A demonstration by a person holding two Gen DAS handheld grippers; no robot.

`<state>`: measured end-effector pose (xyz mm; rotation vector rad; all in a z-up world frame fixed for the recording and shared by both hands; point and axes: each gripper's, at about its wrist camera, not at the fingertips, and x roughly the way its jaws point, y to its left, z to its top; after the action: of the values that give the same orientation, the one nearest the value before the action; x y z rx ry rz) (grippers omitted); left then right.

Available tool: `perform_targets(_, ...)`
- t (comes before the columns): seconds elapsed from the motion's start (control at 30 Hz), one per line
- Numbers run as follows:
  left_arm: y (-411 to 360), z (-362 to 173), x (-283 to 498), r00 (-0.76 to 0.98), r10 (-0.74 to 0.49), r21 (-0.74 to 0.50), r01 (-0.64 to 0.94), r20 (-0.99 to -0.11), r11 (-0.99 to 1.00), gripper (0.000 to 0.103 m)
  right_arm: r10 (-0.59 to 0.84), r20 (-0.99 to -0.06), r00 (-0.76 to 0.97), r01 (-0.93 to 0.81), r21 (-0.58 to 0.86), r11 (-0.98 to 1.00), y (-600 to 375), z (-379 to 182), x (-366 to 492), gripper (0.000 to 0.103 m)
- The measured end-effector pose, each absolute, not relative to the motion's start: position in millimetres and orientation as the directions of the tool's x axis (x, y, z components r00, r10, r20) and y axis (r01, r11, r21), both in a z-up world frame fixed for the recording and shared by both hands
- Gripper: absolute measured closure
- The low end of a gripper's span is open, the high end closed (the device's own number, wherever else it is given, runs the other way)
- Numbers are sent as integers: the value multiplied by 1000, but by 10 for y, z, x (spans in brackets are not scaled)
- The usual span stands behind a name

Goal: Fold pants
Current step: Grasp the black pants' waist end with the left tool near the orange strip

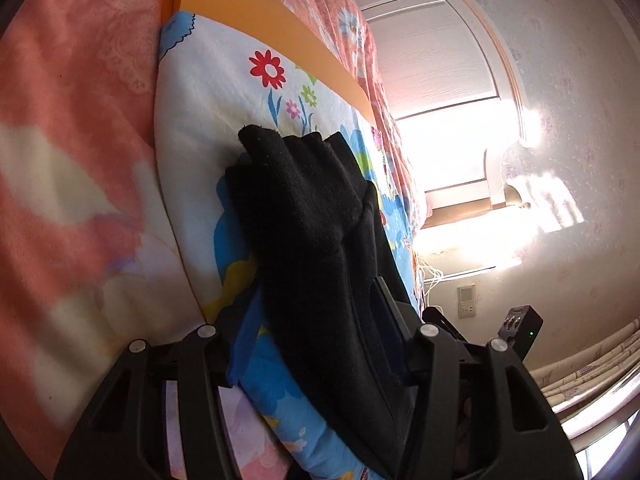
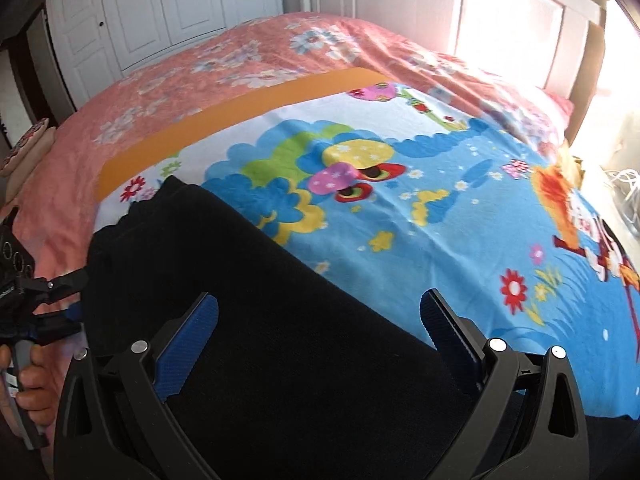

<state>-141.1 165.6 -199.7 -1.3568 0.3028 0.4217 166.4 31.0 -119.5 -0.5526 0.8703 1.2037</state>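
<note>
Black pants (image 2: 248, 320) lay partly folded on the bed (image 2: 460, 216).
Right hand-held gripper (image 2: 318, 340) hovered released; left hand-held gripper (image 1: 316, 344) straddled cloth, grip unclear. Folds remained.

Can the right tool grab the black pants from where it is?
Probably yes. The right tool hangs open right above the black pants, which lie flat on the cartoon sheet. Nothing sits between them. The left tool is off at the pants' far edge, out of the way.
</note>
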Motion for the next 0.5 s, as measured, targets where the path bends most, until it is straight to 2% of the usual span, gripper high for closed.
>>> perform_targets(0.13, 1706, -2036, -1385, 891, 123, -886, -451, -438, 111, 50, 517, -855, 42, -978, 70, 195, 847, -1308, 1400, 7)
perform_targets(0.17, 1717, -2038, -1383, 890, 128, -887, -451, -438, 101, 50, 486, -871, 67, -978, 41, 206, 964, -1383, 1391, 7)
perform_targets(0.23, 1741, -2030, -1378, 888, 130, -888, -452, -440, 86, 49, 398, -885, 242, -947, -126, 296, 1144, -1540, 1485, 8)
perform_targets(0.33, 1817, -2051, -1392, 891, 122, -892, -447, -437, 66, 49, 413, -872, 262, -916, -91, 390, 1134, -1515, 1705, 8)
perform_targets(0.43, 1872, -2010, -1347, 880, 126, -880, -469, -458, 77, 49, 460, -785, 415, -864, -181, 470, 877, -1263, 1821, 6)
perform_targets(0.5, 1910, -1975, -1294, 871, 129, -868, -487, -475, 92, 49, 489, -790, 371, -858, -90, 505, 653, -1125, 1928, 6)
